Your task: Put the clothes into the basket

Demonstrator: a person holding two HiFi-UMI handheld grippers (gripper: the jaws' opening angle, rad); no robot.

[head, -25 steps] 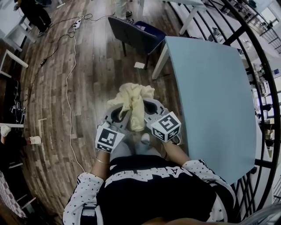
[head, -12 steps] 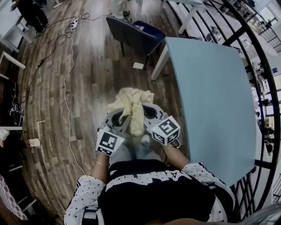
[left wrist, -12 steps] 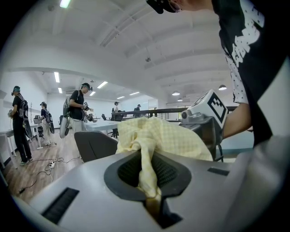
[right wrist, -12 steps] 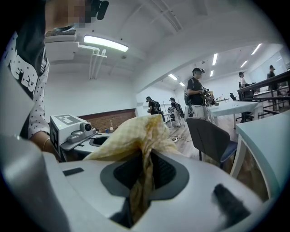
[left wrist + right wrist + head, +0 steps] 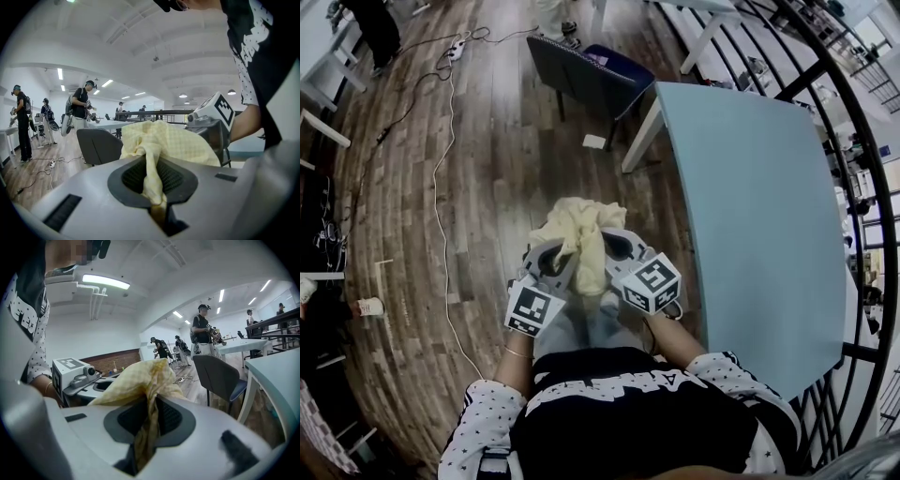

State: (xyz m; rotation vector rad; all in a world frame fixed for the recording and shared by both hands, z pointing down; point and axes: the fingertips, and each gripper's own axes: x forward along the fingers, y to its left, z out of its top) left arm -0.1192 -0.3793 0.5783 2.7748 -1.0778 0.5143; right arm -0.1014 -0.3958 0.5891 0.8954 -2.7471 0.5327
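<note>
From where I stand, the person's dark top with white print (image 5: 619,412) fills the near ground, and its lower edge is cut off by the frame. Both hands are hidden beneath the grippers; only a wrist and the spotted sleeves show.

The left gripper (image 5: 555,262) and the right gripper (image 5: 617,248) sit side by side, close together, in front of the person's waist. Between them hangs the yellow cloth (image 5: 579,234), bunched into a crumpled lump on top, with one fold trailing down between the two grippers. How far that fold reaches I cannot tell, since the marker cubes and the person's legs crowd it.

In the left gripper view the jaws are nearly together, pinching a twisted strip of the cloth that runs down into the slot and out of sight. In the right gripper view the jaws are likewise almost closed, clamped on a darker, shadowed fold. So the cloth is held in the air by both grippers, over the wooden floor (image 5: 487,187), just beside the pale blue table (image 5: 750,206).

Further off, a dark chair (image 5: 586,80) stands at the table's corner. A white cable (image 5: 445,178) trails across the boards. People stand at the far edge, mostly cut off.
</note>
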